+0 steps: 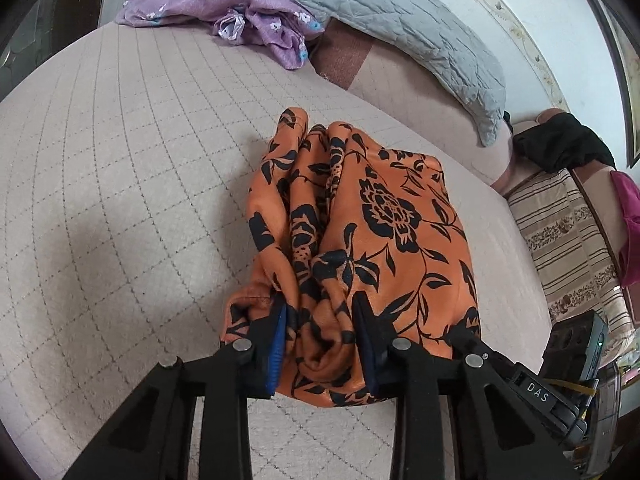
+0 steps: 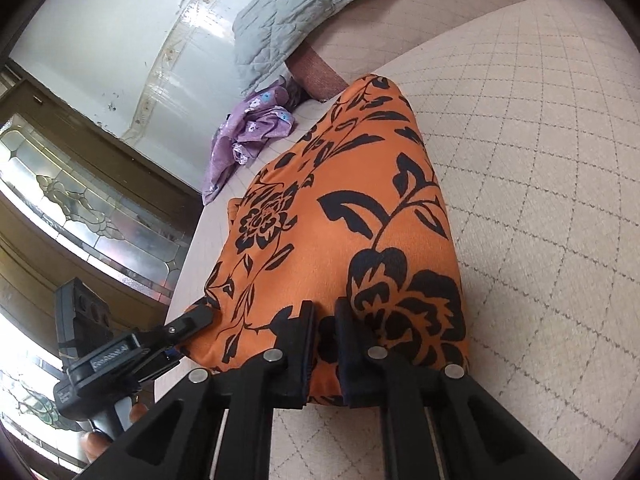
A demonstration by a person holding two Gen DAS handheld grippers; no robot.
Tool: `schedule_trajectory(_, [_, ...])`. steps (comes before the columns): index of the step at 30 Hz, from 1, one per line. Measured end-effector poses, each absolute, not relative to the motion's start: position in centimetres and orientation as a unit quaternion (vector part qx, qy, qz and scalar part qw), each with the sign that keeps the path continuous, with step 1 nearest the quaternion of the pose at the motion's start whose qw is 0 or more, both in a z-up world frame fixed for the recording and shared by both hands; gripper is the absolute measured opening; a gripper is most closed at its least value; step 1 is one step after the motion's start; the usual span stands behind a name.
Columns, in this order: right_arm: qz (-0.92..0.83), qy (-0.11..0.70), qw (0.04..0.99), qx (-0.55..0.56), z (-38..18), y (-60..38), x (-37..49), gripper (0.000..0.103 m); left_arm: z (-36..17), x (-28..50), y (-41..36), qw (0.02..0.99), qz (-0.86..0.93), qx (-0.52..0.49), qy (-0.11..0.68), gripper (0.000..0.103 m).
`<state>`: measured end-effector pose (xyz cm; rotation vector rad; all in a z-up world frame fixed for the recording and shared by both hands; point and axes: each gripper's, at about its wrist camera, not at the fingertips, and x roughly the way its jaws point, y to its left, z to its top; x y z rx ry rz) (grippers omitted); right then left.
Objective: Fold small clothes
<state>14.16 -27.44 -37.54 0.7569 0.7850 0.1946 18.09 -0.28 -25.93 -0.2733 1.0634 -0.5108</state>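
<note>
Left hand-held gripper (image 1: 320, 320) pinches a bunched fold of the orange cloth (image 1: 380, 220); right hand-held gripper (image 2: 324, 320), nearly closed, clamps its edge.

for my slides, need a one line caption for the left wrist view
Left gripper fingers pinch a bunched edge of the orange floral garment on the quilted bed cover.

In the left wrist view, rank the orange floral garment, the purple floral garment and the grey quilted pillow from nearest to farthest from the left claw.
1. Orange floral garment: bunched between the left claw.
2. Grey quilted pillow: beyond it, upper right, against the wall.
3. Purple floral garment: crumpled, upper left.
The last two are too close to call.
</note>
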Motion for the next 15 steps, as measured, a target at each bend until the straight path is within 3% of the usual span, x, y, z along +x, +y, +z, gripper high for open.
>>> schedule_trajectory(7, [0.096,0.369,0.852,0.358,-37.5,-27.5,13.7,0.012,-24.5,18.3,2.7,0.833,-0.219,-0.155,0.483,0.039])
schedule_trajectory(15, [0.100,0.363,0.853,0.362,-37.7,-27.6,13.6,0.012,-24.5,18.1,1.2,0.816,-0.277,-0.168,0.479,0.039])
